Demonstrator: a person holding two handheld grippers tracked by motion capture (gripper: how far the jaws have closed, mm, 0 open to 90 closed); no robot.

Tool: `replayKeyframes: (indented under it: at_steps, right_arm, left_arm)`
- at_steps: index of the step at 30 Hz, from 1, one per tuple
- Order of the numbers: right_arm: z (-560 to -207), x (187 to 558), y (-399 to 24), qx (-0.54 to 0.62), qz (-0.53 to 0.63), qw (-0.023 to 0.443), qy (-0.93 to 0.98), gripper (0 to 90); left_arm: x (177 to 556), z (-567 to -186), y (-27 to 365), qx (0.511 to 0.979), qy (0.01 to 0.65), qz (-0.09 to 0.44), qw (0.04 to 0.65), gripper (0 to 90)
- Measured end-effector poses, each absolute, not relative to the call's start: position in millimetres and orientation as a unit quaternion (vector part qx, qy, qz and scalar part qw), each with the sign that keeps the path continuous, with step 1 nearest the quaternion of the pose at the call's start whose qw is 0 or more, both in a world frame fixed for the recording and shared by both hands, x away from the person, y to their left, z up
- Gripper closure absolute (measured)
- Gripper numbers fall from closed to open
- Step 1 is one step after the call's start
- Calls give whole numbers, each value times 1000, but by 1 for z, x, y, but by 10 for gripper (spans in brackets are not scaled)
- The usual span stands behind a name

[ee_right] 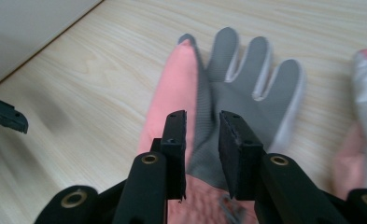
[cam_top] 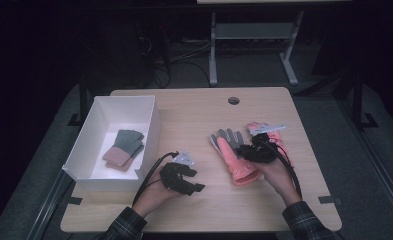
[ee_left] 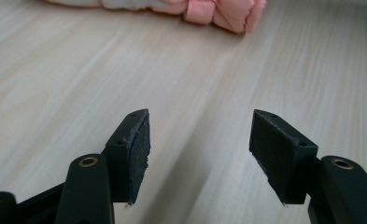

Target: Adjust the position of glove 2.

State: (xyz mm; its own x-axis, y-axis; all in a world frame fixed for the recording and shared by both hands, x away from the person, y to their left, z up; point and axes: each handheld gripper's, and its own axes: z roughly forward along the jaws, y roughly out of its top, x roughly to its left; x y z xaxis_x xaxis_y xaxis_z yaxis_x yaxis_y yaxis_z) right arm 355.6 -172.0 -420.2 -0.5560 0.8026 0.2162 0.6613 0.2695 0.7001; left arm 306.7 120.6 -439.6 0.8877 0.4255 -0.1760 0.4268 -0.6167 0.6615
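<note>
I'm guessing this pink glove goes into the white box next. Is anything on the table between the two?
Only the left tool, held open just above the table, sits between the pink glove and the white box. The wood around it looks bare. The box's near wall must be cleared.

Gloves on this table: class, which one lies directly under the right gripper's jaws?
The pink glove with the grey palm, lying fingers spread under the right gripper. Another pink glove lies beside it, and the grey-and-brown gloves sit inside the white box.
</note>
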Motion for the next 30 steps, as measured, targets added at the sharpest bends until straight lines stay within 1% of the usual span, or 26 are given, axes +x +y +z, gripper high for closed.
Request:
replayKeyframes:
  at_steps: [3, 6, 8, 12, 14, 18, 19, 24, 30]
  right_arm:
    - [-424, 357, -164, 456, 385, 84, 798, 714]
    - [-430, 359, -157, 453, 376, 79, 805, 666]
    - [-433, 360, -154, 454, 369, 75, 807, 668]
    - [-437, 360, -150, 455, 350, 80, 815, 733]
    - [-440, 361, -151, 456, 342, 79, 818, 788]
    - [-445, 360, -151, 445, 339, 81, 825, 865]
    - [-444, 361, -152, 435, 341, 83, 829, 900]
    - [-438, 356, -156, 409, 352, 71, 839, 900]
    - [-430, 339, -164, 362, 350, 40, 863, 900]
  left_arm:
    - [304, -441, 124, 898, 240, -2, 367, 376]
    - [305, -442, 125, 900, 238, -2, 365, 376]
    - [306, -443, 124, 901, 237, -1, 363, 376]
    - [305, -445, 123, 903, 236, 0, 360, 381]
    - [306, -446, 123, 904, 235, 0, 358, 386]
    - [307, -447, 123, 903, 236, 1, 358, 393]
    - [307, -447, 123, 903, 236, 1, 359, 393]
    - [307, -446, 124, 901, 238, 7, 362, 397]
    - [308, -445, 126, 904, 234, 10, 358, 399]
